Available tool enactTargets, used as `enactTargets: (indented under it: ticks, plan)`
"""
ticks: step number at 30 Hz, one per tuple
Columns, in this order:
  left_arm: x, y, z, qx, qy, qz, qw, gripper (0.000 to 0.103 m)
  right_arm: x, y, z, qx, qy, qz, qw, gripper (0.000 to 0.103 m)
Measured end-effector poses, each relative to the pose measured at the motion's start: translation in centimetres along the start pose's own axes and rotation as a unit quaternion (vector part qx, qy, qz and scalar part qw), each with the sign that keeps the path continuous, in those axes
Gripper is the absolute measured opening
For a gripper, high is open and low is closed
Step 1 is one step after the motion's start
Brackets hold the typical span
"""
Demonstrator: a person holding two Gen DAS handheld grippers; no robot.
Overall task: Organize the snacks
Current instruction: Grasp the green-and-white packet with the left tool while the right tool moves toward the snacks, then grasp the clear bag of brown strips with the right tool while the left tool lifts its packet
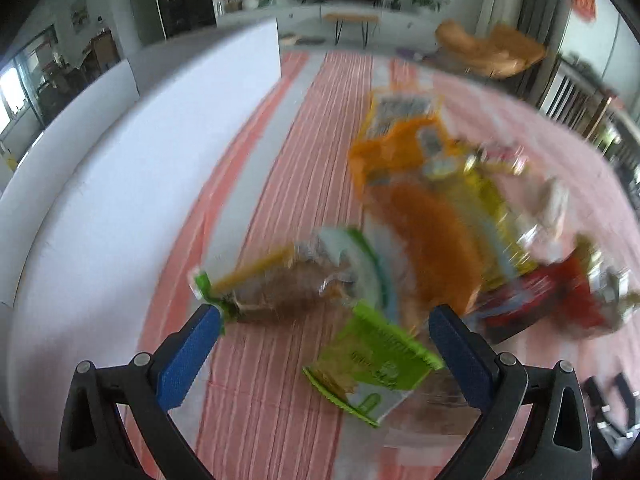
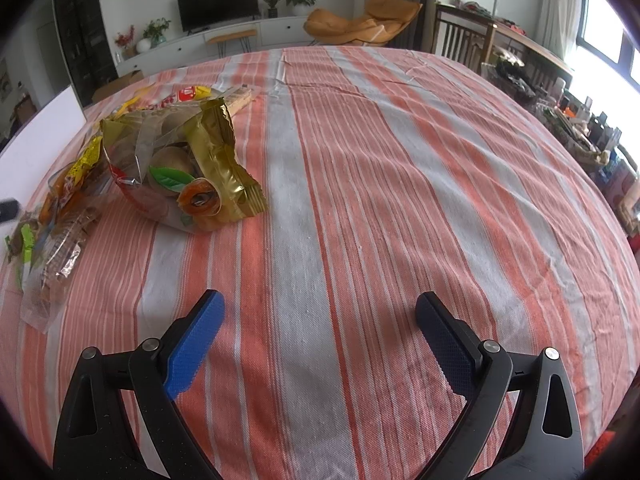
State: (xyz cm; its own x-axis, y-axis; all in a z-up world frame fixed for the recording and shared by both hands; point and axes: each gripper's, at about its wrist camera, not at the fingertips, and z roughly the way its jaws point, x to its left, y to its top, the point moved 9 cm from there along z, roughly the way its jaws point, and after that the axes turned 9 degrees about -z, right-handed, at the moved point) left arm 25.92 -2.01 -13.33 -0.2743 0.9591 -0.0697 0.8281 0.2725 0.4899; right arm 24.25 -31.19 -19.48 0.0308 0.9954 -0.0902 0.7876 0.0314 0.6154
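The left tongs (image 1: 324, 318) are spread wide, blue pads (image 1: 188, 354) apart and pointing along the table. The right tongs (image 2: 318, 312) are likewise spread wide with nothing between them, low over the table.

Coral-and-grey striped tablecloth (image 2: 360, 200), gold packet (image 2: 216, 160) (printed green leaf), orange packet (image 1: 432, 236), lime-green packet (image 1: 380, 360), blue-padded jaws

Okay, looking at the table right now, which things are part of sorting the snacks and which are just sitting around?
Part of the job:
- gold foil snack bag with clear window
- green-edged clear snack packet
- orange snack bag
- red snack packet
- open left gripper
- open right gripper

Just lying about:
- striped orange and grey tablecloth
- white foam board
- orange lounge chair
- black television
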Motion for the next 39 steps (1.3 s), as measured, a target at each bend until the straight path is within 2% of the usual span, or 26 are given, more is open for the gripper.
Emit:
enactTargets:
  ticks: [4, 7, 9, 12, 15, 19, 21, 22, 23, 25, 27, 33, 39]
  plan:
    - [1.3, -3.0, 0.6, 0.02, 0.031, 0.051, 0.998, 0.103, 0.1, 0.0, 0.0, 0.0, 0.0, 0.0, 1.0, 0.098]
    - [3.3, -5.4, -0.8, 0.019, 0.02, 0.086, 0.9959, 0.103, 0.1, 0.0, 0.0, 0.0, 0.0, 0.0, 1.0, 0.098]
    - [4.5, -6.4, -1.5, 0.035, -0.013, 0.087, 0.9955, 0.103, 0.0, 0.0, 0.0, 0.0, 0.0, 0.0, 1.0, 0.098]
    - [4.9, -6.3, -2.7, 0.034, -0.074, 0.074, 0.9939, 0.103, 0.0, 0.0, 0.0, 0.0, 0.0, 0.0, 1.0, 0.099]
    - [4.7, -5.0, -2.6, 0.027, -0.085, 0.064, 0.994, 0.103, 0.0, 0.0, 0.0, 0.0, 0.0, 0.0, 1.0, 0.099]
    - [2.3, -3.6, -1.3, 0.05, -0.098, 0.048, 0.9928, 0.103, 0.0, 0.0, 0.0, 0.0, 0.0, 0.0, 1.0, 0.099]
    - [0.9, -3.8, -0.5, 0.072, -0.097, 0.054, 0.9912, 0.097, 0.0, 0.0, 0.0, 0.0, 0.0, 0.0, 1.0, 0.099]
    - [0.6, -3.9, -0.2, 0.077, -0.096, 0.053, 0.991, 0.083, 0.0, 0.0, 0.0, 0.0, 0.0, 0.0, 1.0, 0.099]
    - [0.7, -3.7, -0.2, 0.064, -0.086, 0.054, 0.9928, 0.064, 0.0, 0.0, 0.0, 0.0, 0.0, 0.0, 1.0, 0.099]
    - [1.4, -3.5, -0.4, 0.054, -0.078, 0.055, 0.9939, 0.05, 0.0, 0.0, 0.0, 0.0, 0.0, 0.0, 1.0, 0.099]
    - [2.1, -3.8, -0.8, 0.061, -0.1, 0.047, 0.992, 0.049, 0.0, 0.0, 0.0, 0.0, 0.0, 0.0, 1.0, 0.099]
    - [5.4, -7.8, -3.6, 0.065, -0.119, 0.073, 0.9881, 0.05, 0.0, 0.0, 0.0, 0.0, 0.0, 0.0, 1.0, 0.099]
    - [5.2, -9.0, -4.2, 0.044, -0.108, 0.106, 0.9876, 0.055, 0.0, 0.0, 0.0, -0.001, 0.0, 0.0, 1.0, 0.099]
